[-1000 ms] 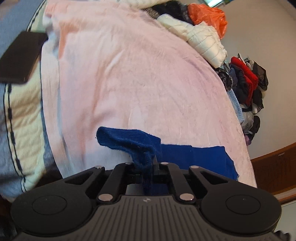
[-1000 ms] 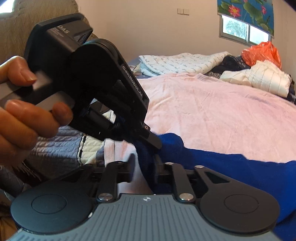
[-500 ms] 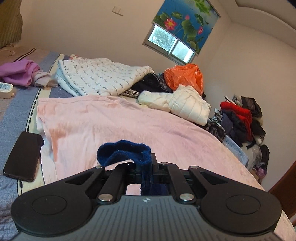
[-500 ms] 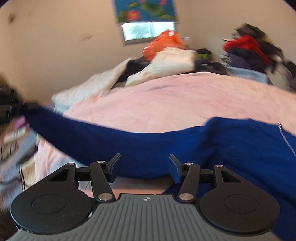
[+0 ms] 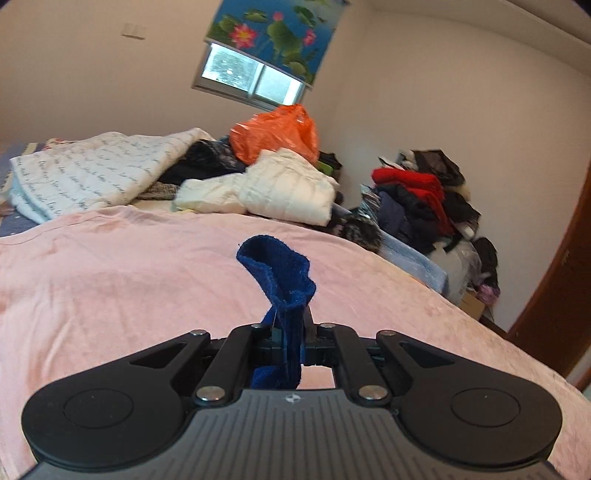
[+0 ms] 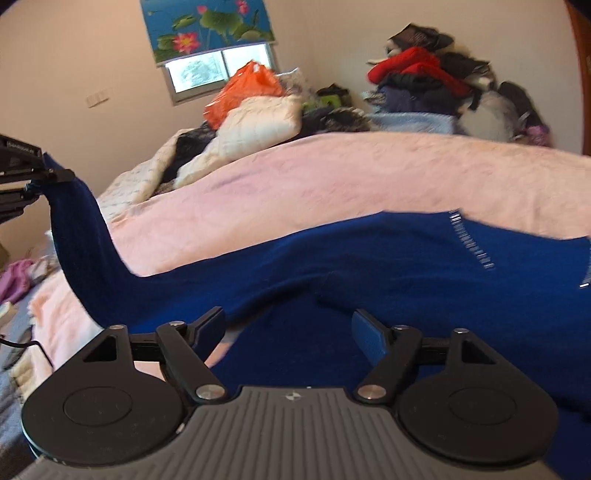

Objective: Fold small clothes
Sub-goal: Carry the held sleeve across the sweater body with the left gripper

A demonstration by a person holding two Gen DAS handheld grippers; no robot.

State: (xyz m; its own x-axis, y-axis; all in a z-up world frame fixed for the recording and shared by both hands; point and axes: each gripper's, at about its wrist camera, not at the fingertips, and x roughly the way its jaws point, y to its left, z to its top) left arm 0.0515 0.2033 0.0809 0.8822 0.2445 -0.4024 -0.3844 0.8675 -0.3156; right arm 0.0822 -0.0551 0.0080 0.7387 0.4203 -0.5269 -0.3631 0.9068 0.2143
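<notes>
Left claw: the left claw [image 5: 290,325], low in the middle of the left wrist view, is clamped tight on one end of a dark blue garment [image 5: 282,280]. A curled flap of the cloth stands up beyond the fingertips. At the far left edge of the right wrist view the same claw [image 6: 55,175] shows again, pinching the garment's raised end.

Right claw: the right claw [image 6: 288,332] sits in the lower middle of the right wrist view. Its jaws are wide and opening. The blue pads [image 6: 369,338] press on nothing; the garment lies just beyond and below them.

Garment: the dark blue garment [image 6: 369,266] stretches across the right wrist view, from the raised end at the left edge down onto the bed and out to the right edge. A line of pale stitches shows near its right end.

Bed: a pink blanket [image 5: 110,295] covers the bed and fills the middle of both views.

Background: at the far end of the bed, in the upper middle, lie a white quilted jacket [image 5: 288,192], an orange plastic bag [image 5: 273,133] and a printed white quilt [image 5: 92,170]. A heap of clothes [image 5: 424,199] with a red piece on top stands at the right against the wall. A window [image 5: 251,79] with a lotus-print blind [image 5: 277,33] is at the top.
</notes>
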